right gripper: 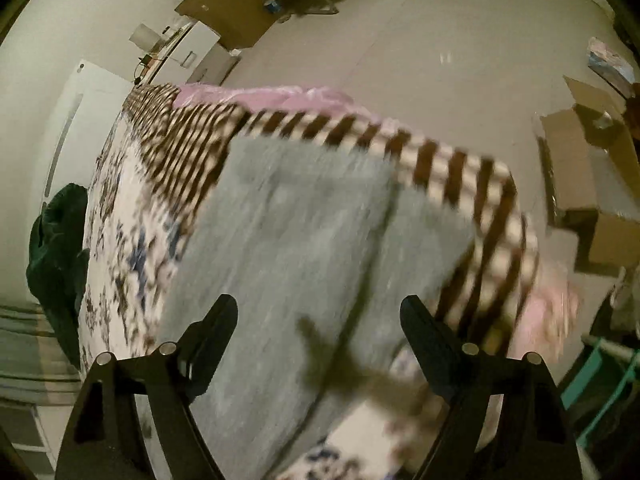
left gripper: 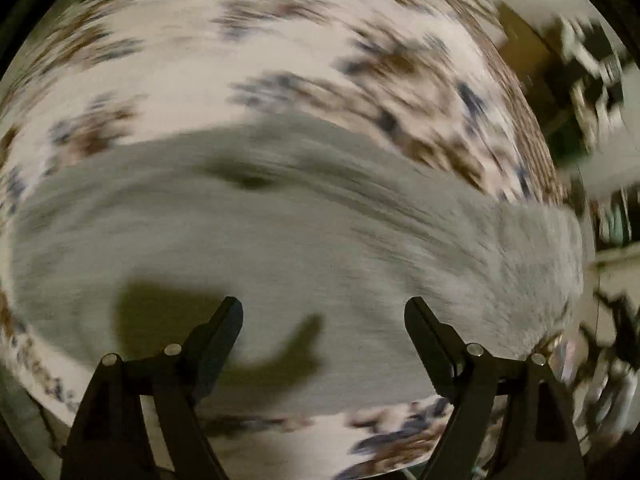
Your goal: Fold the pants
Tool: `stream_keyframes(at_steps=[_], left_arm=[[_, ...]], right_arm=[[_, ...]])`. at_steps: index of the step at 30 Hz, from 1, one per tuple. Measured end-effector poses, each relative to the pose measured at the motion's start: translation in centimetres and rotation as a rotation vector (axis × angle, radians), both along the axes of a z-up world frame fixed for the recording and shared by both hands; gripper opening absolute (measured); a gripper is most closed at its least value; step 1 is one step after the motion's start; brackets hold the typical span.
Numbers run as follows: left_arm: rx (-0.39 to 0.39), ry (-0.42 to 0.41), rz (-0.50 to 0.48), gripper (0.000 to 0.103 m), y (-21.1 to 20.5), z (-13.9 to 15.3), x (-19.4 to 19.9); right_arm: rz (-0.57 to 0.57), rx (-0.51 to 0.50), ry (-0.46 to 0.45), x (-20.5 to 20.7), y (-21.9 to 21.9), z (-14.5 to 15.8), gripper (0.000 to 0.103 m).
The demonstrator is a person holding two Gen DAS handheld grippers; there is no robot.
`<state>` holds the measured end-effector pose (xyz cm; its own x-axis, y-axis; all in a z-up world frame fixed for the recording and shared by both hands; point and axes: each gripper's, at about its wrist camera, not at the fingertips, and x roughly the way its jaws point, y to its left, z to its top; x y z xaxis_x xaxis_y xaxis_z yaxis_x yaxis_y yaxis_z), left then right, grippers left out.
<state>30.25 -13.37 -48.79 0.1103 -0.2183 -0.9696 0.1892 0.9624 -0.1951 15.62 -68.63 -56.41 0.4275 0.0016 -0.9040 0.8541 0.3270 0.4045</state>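
Grey pants [left gripper: 288, 240] lie flat on a bed with a floral cover [left gripper: 248, 60]; the left wrist view is blurred. My left gripper [left gripper: 324, 312] hangs above the grey cloth, its jaws wide apart with nothing between them. In the right wrist view the same pants [right gripper: 288, 232] spread toward the bed's corner, one edge near the brown-striped border [right gripper: 440, 160]. My right gripper [right gripper: 318, 310] is above them, open and empty. Shadows of the grippers fall on the cloth.
Pink fabric [right gripper: 260, 94] lies along the bed's far edge. A dark green garment [right gripper: 58, 256] sits at the left of the bed. Open cardboard boxes [right gripper: 592, 184] stand on the floor to the right, with pale floor [right gripper: 420, 52] beyond the bed.
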Motion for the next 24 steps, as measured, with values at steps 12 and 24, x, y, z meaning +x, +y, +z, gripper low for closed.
stream_keyframes(at_steps=[12,24], left_arm=[[0.199,0.103,-0.171,0.094,-13.5,-9.8,-0.4],[0.167,0.142,-0.058,0.103,-13.3,-9.1,2.1]], right_arm=[[-0.018,0.029,-0.073,0.7,-5.1,-2.4,0.006],[0.016,0.100,-0.053,-3.3,-5.1,-3.2,0.006]])
